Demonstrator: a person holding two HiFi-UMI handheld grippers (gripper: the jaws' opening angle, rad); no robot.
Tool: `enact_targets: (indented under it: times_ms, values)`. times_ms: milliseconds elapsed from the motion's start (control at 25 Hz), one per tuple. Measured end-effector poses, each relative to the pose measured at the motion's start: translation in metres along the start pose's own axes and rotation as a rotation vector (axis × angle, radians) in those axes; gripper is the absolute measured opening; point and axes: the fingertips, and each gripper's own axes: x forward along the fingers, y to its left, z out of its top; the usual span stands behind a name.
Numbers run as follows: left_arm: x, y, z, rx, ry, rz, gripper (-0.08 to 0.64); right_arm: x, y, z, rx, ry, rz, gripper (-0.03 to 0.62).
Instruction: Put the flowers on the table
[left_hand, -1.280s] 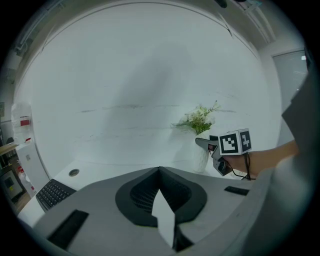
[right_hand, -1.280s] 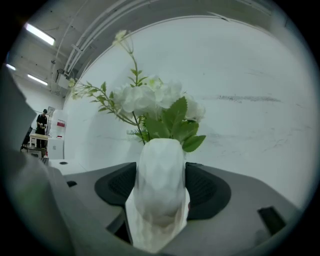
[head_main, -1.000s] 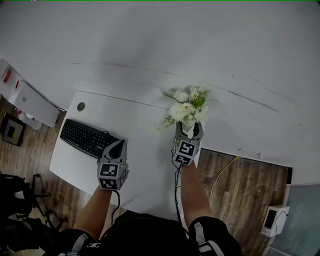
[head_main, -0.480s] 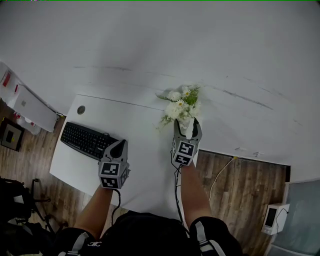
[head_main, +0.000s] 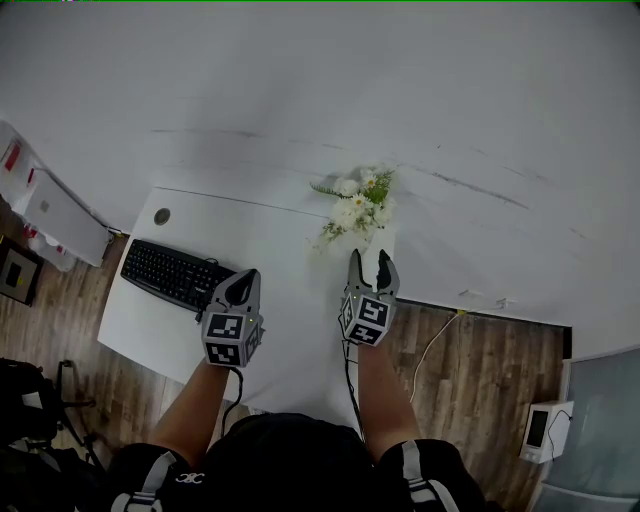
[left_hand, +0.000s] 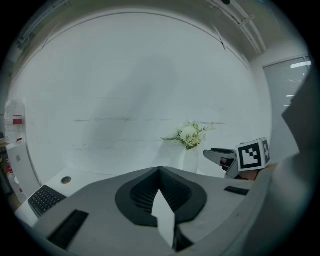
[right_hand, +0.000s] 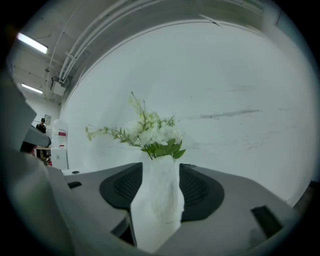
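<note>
A bunch of white flowers (head_main: 358, 203) with green sprigs stands in a white vase (right_hand: 157, 205) at the far right corner of the white table (head_main: 290, 310), close to the wall. My right gripper (head_main: 368, 262) sits just behind the vase, on the near side. Its jaws are closing, and the pads do not press on the vase, which stands just ahead of them. The left gripper view shows the flowers (left_hand: 190, 134) upright, with the right gripper (left_hand: 214, 153) a little apart from them. My left gripper (head_main: 238, 287) hovers over the table's middle, shut and empty.
A black keyboard (head_main: 170, 275) lies on the table's left part, beyond it a round cable hole (head_main: 162, 213). A white wall rises right behind the table. A white cabinet (head_main: 50, 205) stands at the left. On the wooden floor at the right lie a cable (head_main: 435, 350) and a white box (head_main: 540, 432).
The right gripper has let go of the vase and drawn back toward me; the vase stays upright by the wall. The left gripper has barely moved.
</note>
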Motion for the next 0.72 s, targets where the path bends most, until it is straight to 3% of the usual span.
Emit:
enact_targets:
  times_ms: [200,480,720]
  values:
    - [-0.026,-0.018,0.015,0.006,-0.050,-0.039,0.002,-0.065,-0.003,0.045,0.024,-0.050,-0.084,0.005]
    - [-0.074,-0.033,0.036,0.003,-0.126,-0.091,0.002,-0.142,0.023,0.117,0.012,-0.107,-0.003,0.005]
    - [-0.108,-0.052,0.043,0.030,-0.164,-0.159,0.002,-0.189,0.035,0.128,0.010,-0.111,-0.028,0.005]
